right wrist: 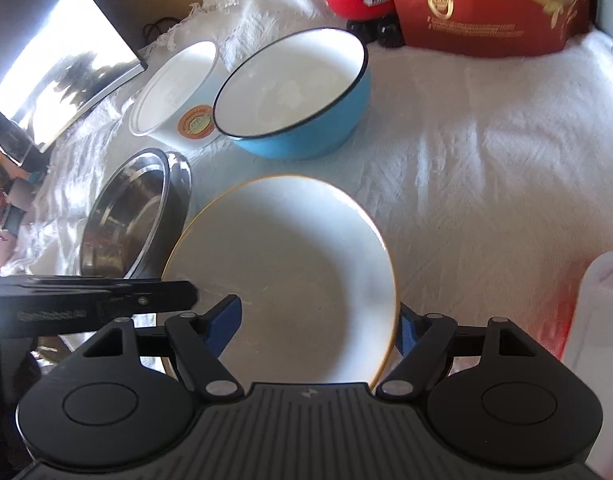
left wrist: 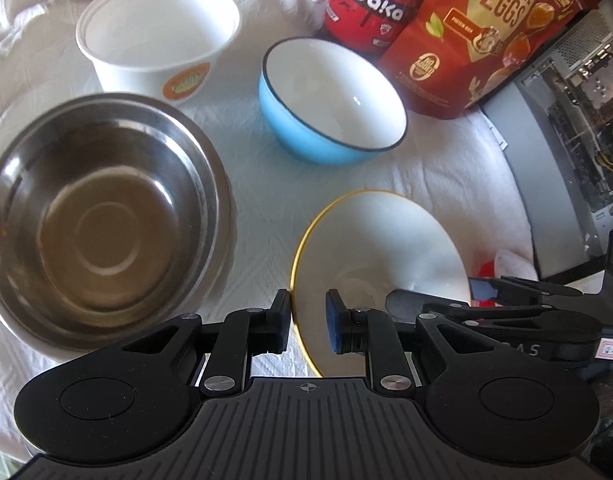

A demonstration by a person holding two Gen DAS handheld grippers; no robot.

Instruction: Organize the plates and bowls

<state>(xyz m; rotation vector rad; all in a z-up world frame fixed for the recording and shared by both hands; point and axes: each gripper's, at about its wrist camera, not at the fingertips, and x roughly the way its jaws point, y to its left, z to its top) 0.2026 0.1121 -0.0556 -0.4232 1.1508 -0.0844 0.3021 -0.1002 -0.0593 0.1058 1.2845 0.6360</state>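
Note:
A white plate with a gold rim [left wrist: 380, 256] is held tilted above the white cloth. My left gripper [left wrist: 308, 322] straddles its left rim, one finger on each face; the jaws are slightly apart with the rim between them. My right gripper [right wrist: 320, 326] is open wide, with the plate [right wrist: 290, 272] lying between its blue-padded fingers [right wrist: 228, 318]. The steel bowl [left wrist: 102, 216] sits left of the plate. A blue bowl [left wrist: 330, 100] and a white paper bowl [left wrist: 158, 36] stand behind.
A red quail-egg box [left wrist: 490, 32] and a red Waka figure [left wrist: 370, 4] stand at the back. A computer case [left wrist: 566, 128] is at the right edge. A white container [right wrist: 598, 344] stands at the near right in the right wrist view.

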